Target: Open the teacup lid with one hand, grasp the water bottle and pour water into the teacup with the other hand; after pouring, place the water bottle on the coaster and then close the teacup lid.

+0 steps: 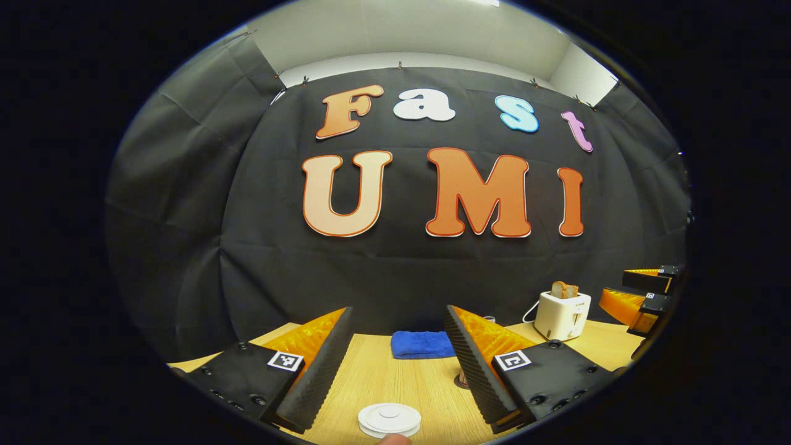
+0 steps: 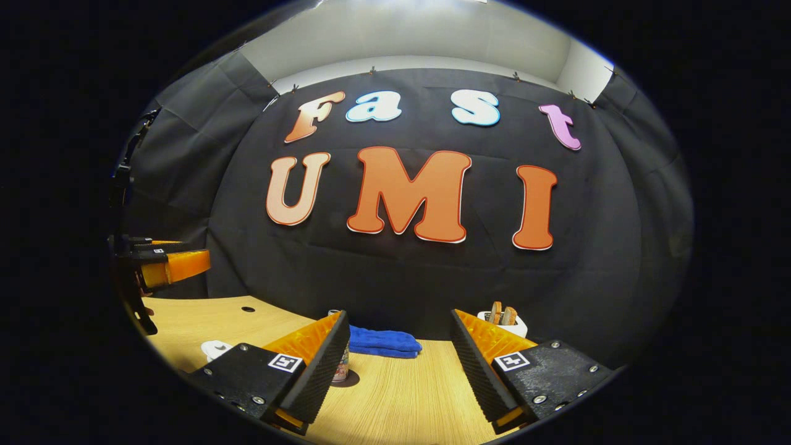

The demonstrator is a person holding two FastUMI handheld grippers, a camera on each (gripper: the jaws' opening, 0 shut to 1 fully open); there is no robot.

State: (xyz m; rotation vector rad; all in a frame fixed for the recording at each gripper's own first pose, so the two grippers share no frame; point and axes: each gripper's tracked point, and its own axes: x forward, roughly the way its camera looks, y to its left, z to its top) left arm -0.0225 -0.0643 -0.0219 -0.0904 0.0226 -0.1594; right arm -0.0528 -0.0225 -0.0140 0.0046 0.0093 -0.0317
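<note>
While both grippers hung above the wooden table (image 1: 401, 383), each stood with its fingers spread wide and nothing between them.

Left gripper (image 1: 398, 346), left gripper view: the two fingers rose from the lower left and lower right of the frame, wide apart, holding nothing. At the bottom centre, between them, lay the white teacup lid (image 1: 389, 419), flat and round, still covering the cup, with the cup body hidden below the frame edge. A small pale rounded thing touched the bottom edge just under the lid; what it was could not be told. A folded blue cloth (image 1: 422, 344) lay at the back of the table, centre frame. Right of it, lower right of the frame, stood a white toaster (image 1: 562, 315) with bread slices in its slots. At the far right edge showed the right gripper (image 1: 646, 296).

Right gripper (image 2: 398, 346), right gripper view: fingers likewise wide apart and empty. The water bottle (image 2: 341, 368) stood on a dark round coaster (image 2: 353, 379) in the lower centre-left, mostly hidden behind the left-hand finger. The blue cloth (image 2: 383, 342) lay beyond it, the toaster (image 2: 503, 320) behind the right-hand finger. The teacup (image 2: 215, 349) showed white at the lower left. The left gripper (image 2: 170, 262) showed at the left edge.
</note>
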